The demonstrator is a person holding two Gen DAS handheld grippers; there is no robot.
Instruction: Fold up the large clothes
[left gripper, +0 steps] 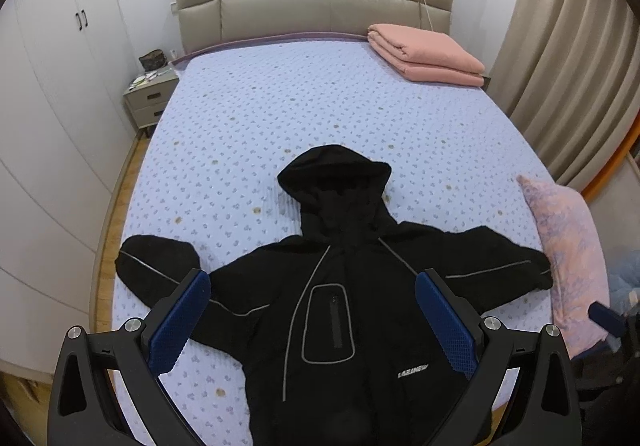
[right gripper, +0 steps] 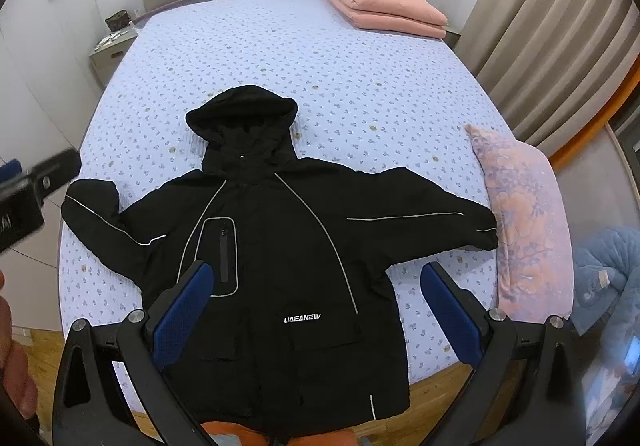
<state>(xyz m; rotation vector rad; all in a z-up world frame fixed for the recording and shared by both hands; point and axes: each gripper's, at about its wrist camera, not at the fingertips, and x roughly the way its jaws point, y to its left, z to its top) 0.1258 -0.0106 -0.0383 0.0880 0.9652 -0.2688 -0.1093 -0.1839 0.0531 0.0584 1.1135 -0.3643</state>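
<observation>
A black hooded jacket (left gripper: 340, 306) with grey piping lies spread face up on the near part of the bed (left gripper: 320, 105), hood pointing to the headboard, both sleeves stretched out sideways. It also shows in the right wrist view (right gripper: 280, 238). My left gripper (left gripper: 312, 286) is open and empty, held above the jacket's chest. My right gripper (right gripper: 316, 282) is open and empty, held above the jacket's lower front. The left gripper's body shows at the left edge of the right wrist view (right gripper: 28, 189).
A folded pink blanket (left gripper: 428, 53) lies at the bed's far right corner. A pink floral pillow (left gripper: 568, 258) lies along the right edge, touching the jacket's sleeve cuff. A nightstand (left gripper: 150, 97) and white wardrobe (left gripper: 52, 125) stand left. Curtains (left gripper: 568, 65) hang right.
</observation>
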